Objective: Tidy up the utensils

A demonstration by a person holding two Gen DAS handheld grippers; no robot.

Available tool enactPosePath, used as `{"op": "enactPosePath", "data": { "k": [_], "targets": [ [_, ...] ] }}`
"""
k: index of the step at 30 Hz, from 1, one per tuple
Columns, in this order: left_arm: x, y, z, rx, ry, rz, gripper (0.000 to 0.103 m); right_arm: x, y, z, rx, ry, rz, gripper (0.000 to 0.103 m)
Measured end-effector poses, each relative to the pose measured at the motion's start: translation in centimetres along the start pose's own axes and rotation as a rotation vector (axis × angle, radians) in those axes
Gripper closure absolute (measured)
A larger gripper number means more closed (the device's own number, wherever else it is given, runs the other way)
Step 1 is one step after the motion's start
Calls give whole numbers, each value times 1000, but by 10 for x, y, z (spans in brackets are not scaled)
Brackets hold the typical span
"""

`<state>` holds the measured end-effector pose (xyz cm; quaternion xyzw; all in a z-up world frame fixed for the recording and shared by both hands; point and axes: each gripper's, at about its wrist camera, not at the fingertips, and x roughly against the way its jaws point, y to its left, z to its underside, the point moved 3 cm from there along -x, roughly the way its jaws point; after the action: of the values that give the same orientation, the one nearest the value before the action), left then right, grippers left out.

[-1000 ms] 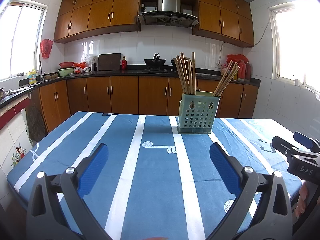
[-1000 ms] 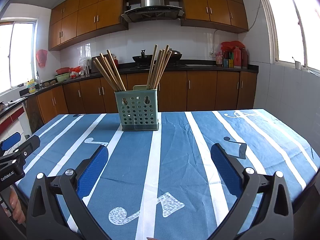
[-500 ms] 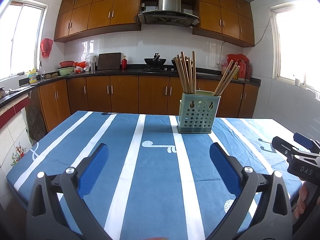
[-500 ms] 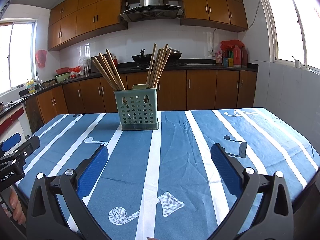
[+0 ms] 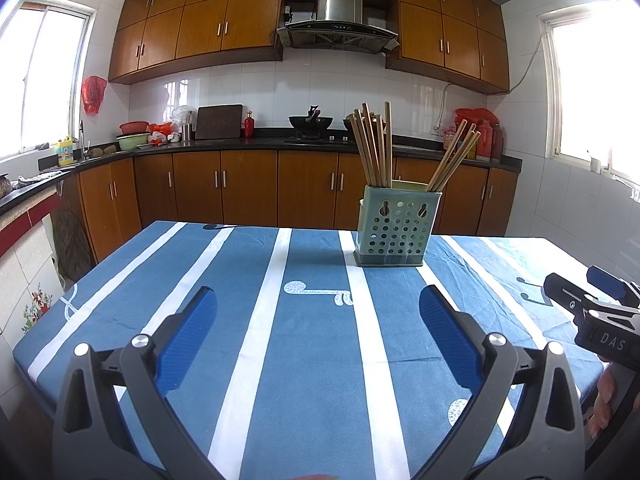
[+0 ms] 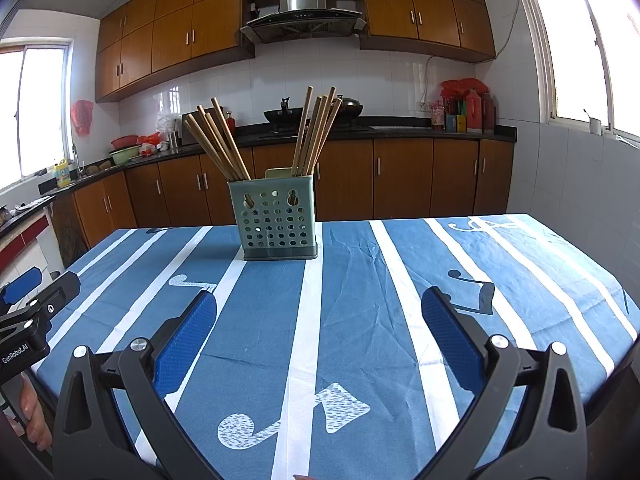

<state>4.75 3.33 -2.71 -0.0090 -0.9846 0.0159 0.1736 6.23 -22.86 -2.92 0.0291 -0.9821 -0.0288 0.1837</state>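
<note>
Nothing has shifted: both hand-held grippers, left (image 5: 318, 320) and right (image 6: 319, 322), gape wide before the chopstick caddy (image 6: 277, 220).

Right gripper (image 6: 318, 312) held wide open above striped blue tablecloth (image 6: 360, 320), nothing between blue pads (image 6: 188, 340). Green perforated holder (image 6: 276, 220) seen ahead of claw, slightly left, well apart. Two chopstick bundles (image 6: 218, 142) stood in it, leaning outward. Left gripper (image 6: 28, 312) seen at far left edge, jaw state unclear.
</note>
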Motion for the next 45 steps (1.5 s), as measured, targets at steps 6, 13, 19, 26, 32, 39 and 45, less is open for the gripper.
{"op": "enactPosePath", "data": {
  "k": [6,13,19,26,32,39,45],
  "targets": [
    [-1,0,1,0,1,0,4,0,0,0,-1,1,0,2],
    [0,0,1,0,1,1,4,0,0,-1,-2,2,0,2],
    [0,0,1,0,2,2,4,1,0,-1,-3,2,-1,2],
    [-1,0,1,1,3,0,4,1,1,0,-4,4,-1,2],
    [-1,0,1,1,3,1,4,2,2,0,-4,5,0,2],
    [-1,0,2,1,3,1,4,2,2,0,-5,5,0,2],
    [-2,1,5,5,0,-6,4,1,1,-1,-6,6,0,2]
  ]
}}
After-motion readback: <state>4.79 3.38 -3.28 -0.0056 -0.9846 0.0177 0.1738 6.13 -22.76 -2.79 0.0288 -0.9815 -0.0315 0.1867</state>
